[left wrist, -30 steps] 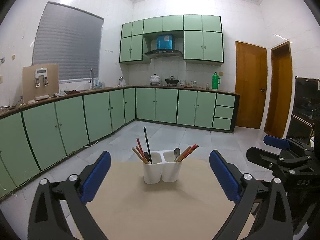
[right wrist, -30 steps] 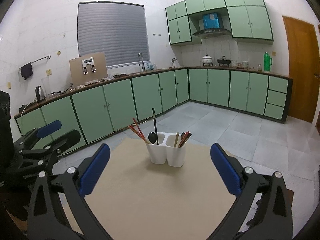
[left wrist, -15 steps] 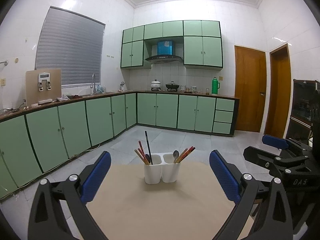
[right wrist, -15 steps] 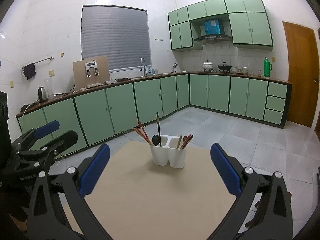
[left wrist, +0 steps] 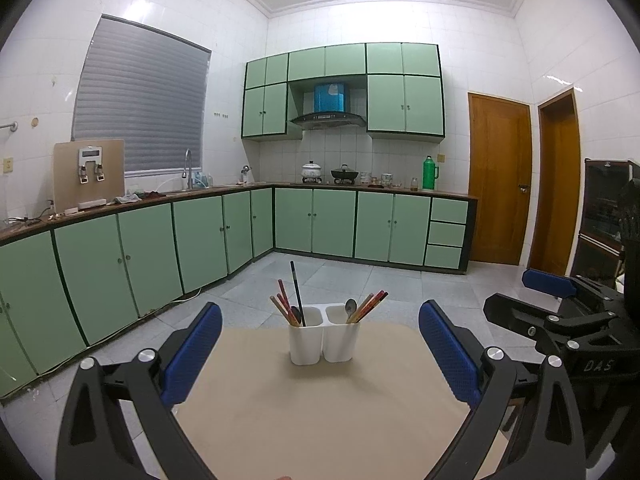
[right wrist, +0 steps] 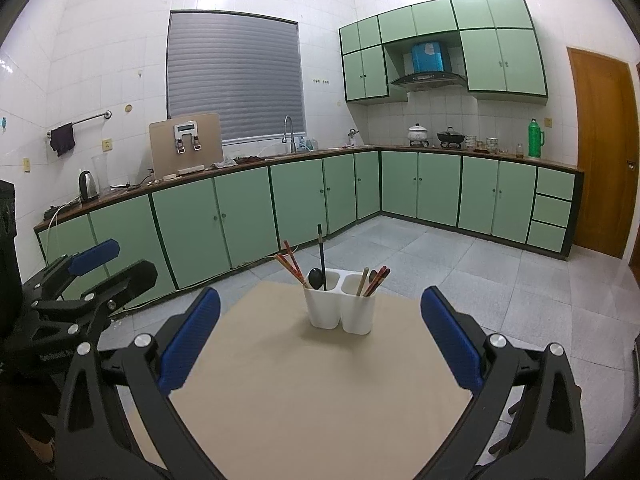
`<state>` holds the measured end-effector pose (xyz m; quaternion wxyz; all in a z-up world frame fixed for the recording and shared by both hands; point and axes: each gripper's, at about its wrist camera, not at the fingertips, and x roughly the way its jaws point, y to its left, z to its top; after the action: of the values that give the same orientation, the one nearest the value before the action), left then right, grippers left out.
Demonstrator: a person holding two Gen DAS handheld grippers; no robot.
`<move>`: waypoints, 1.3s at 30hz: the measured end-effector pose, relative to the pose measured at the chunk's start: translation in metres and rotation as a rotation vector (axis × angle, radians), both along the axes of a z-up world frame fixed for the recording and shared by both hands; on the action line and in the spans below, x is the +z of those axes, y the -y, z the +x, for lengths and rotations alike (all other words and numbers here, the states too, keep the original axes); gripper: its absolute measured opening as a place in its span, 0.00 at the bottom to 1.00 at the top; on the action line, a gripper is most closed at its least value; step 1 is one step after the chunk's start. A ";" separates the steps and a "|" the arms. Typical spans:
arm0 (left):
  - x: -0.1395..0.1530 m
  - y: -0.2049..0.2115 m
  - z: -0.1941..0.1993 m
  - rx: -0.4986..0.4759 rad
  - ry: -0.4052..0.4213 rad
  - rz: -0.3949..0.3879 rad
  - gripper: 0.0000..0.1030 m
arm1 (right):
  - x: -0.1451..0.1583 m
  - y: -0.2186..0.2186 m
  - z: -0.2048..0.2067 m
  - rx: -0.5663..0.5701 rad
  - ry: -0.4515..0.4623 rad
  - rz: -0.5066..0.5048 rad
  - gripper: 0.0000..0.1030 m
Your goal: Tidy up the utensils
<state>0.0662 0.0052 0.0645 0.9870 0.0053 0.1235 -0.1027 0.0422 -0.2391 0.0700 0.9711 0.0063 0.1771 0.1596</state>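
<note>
Utensils (left wrist: pixel 296 304) stand sorted in the white holder (left wrist: pixel 323 338) (both compartments), each gripper (left wrist: pixel 320 356) (right wrist: pixel 320 344) wide open, empty, short of it.

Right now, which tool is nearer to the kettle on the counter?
Left, probably. The left tool is on the side of the kettle; the right tool is farther right, facing the utensil holder.

The worktop (left wrist: pixel 320 408) lies bare at 6 o'clock of the utensil holder (left wrist: pixel 323 338). Utensil handles (left wrist: pixel 288 304) lean outward at 10 and 2 o'clock, obstructing overhead entry; clearance behind the holder appears open.
</note>
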 end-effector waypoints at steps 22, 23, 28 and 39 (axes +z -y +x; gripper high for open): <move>0.000 -0.007 -0.009 0.009 -0.001 0.003 0.94 | 0.001 -0.001 -0.004 0.004 0.000 -0.002 0.95; 0.000 -0.007 -0.009 0.009 -0.001 0.003 0.94 | 0.001 -0.001 -0.004 0.004 0.001 -0.003 0.95; -0.001 -0.007 -0.009 0.008 -0.002 0.002 0.94 | 0.001 -0.002 -0.004 0.004 0.001 -0.005 0.95; 0.000 -0.010 -0.009 0.011 -0.004 0.004 0.94 | 0.001 -0.002 -0.003 0.006 -0.003 -0.007 0.95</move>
<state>0.0570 0.0149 0.0644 0.9873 0.0063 0.1258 -0.0971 0.0396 -0.2368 0.0708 0.9704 0.0025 0.1791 0.1619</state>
